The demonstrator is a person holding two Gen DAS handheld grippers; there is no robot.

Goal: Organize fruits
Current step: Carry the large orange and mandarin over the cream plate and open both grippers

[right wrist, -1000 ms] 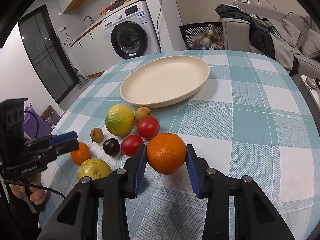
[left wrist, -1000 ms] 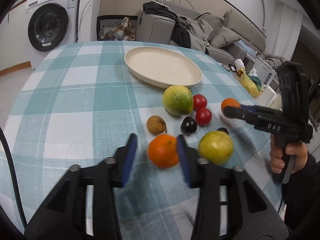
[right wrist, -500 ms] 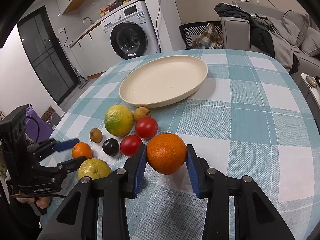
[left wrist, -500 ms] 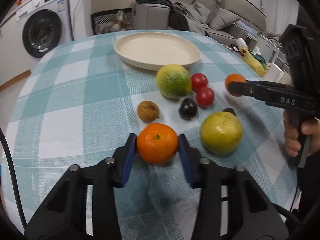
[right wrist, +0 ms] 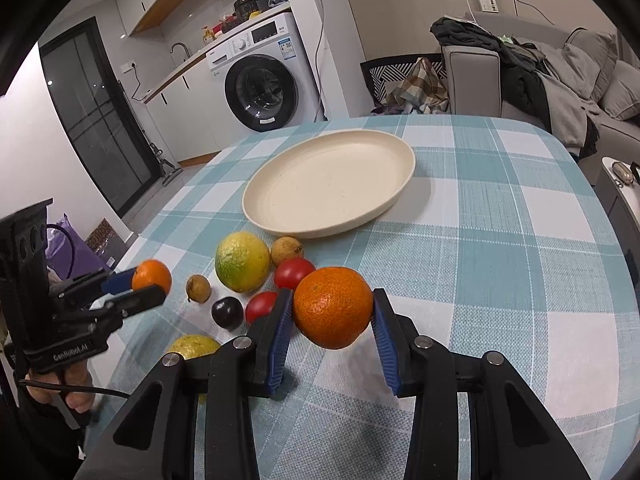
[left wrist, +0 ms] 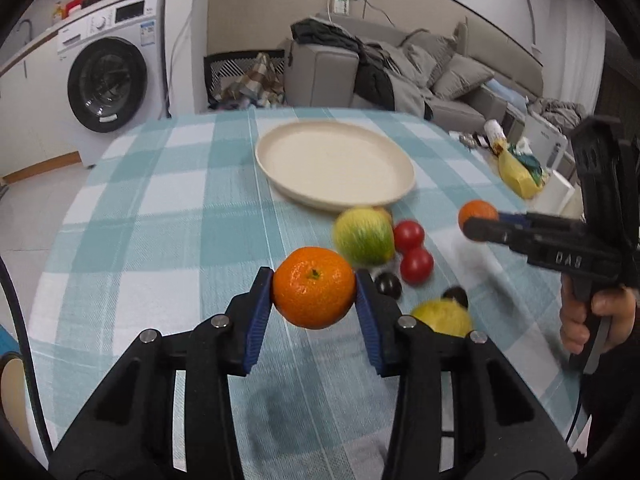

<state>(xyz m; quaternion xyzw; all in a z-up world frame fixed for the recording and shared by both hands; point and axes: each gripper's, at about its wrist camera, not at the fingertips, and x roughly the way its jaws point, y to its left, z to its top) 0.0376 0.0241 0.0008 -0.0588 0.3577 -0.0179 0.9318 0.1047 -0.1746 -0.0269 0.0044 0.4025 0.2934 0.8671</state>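
Between the pads: the left hand-held gripper (left wrist: 315, 294) is clenched on an orange (left wrist: 314, 287), its jaws having just been closing onto the fruit; it is clear of the surface (left wrist: 160, 208).
Right hand-held gripper (right wrist: 332, 314): clenched on a larger orange (right wrist: 333, 307), pads on its two sides, fruit just above the cloth.
Grip: both pairs of pads sit at the widest girth, which looks the safest place on a round fruit.
Handling: likely firm with slightly yielding peel, modest weight, waxy skin that could roll out if squeezed off-centre.
Just ahead of the left one: plum (left wrist: 389, 284), two tomatoes (left wrist: 417, 265), a green-yellow citrus (left wrist: 363, 236), a yellow fruit (left wrist: 442, 316).
Beyond those: plate (left wrist: 280, 184), bare, probably where the fruit goes.
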